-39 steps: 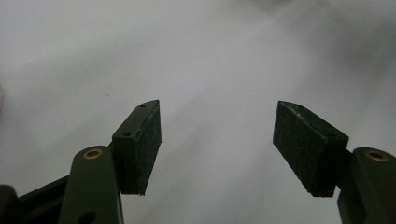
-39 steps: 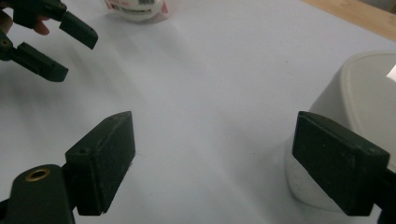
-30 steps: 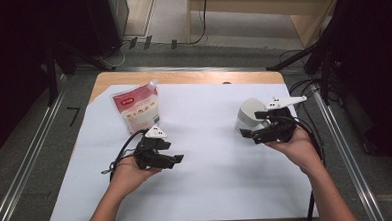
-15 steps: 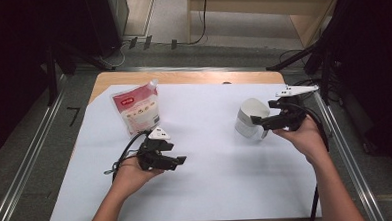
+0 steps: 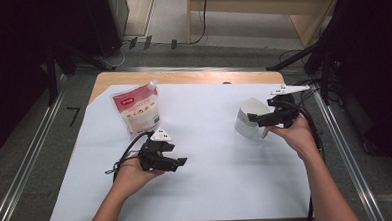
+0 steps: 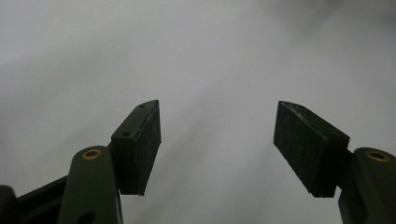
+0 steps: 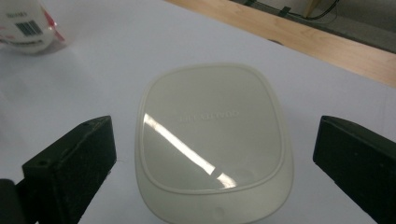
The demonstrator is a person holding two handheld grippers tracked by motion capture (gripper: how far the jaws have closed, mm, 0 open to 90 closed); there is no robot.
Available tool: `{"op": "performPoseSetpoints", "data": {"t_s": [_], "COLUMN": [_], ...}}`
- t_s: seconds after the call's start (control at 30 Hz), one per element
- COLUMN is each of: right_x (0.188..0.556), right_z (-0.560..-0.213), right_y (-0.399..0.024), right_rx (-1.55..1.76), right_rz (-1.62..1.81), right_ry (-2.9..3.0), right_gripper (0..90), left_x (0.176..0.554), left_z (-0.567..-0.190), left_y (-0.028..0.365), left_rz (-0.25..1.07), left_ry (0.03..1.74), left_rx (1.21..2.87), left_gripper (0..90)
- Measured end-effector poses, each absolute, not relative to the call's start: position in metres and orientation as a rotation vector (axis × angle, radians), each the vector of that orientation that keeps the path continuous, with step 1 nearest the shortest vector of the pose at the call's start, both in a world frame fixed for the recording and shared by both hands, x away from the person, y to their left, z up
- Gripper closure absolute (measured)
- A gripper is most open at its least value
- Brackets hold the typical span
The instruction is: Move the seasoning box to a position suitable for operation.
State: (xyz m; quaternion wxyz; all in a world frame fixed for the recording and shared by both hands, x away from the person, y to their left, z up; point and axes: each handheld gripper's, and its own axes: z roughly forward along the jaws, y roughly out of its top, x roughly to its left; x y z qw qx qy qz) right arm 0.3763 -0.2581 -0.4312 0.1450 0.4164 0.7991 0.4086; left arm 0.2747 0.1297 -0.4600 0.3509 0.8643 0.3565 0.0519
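A white rounded container (image 5: 246,126) with a glossy lid (image 7: 210,130) rests on the white sheet at the right. My right gripper (image 5: 253,119) points at it from the right. Its jaws have just been opening and now stand wide on either side of the container (image 7: 212,163), with the pads clear of its walls. A red and white pouch (image 5: 136,112) lies at the back left, and its corner shows in the right gripper view (image 7: 28,25). My left gripper (image 5: 182,162) rests low over the sheet at the front left, open (image 6: 217,149) with nothing between its pads.
A white sheet (image 5: 212,185) covers most of the wooden table (image 5: 182,77). Metal rails run along both sides of the table, and cables lie on the floor behind it. Black cables trail from both grippers.
My right hand has drawn back to the right, a little away from the container, and its jaws have widened. The left hand, the pouch and the container have stayed where they were.
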Motion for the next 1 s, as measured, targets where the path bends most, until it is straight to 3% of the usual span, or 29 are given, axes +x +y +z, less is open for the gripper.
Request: {"op": "performPoseSetpoints", "data": {"t_s": [0.33,1.0], "right_x": [0.383,0.385], "right_z": [-0.460,-0.473], "right_y": [-0.255,-0.246], "right_rx": [1.253,1.178], "right_rz": [1.117,1.100], "right_ry": [2.344,2.361], "right_gripper": [1.8,14.3], "left_x": [0.274,0.278], "left_z": [-0.460,-0.463], "left_y": [0.135,0.136], "left_rz": [0.150,0.133], "left_ry": [0.935,0.950], "left_rx": [2.226,2.217], "left_gripper": [33.2,31.7]}}
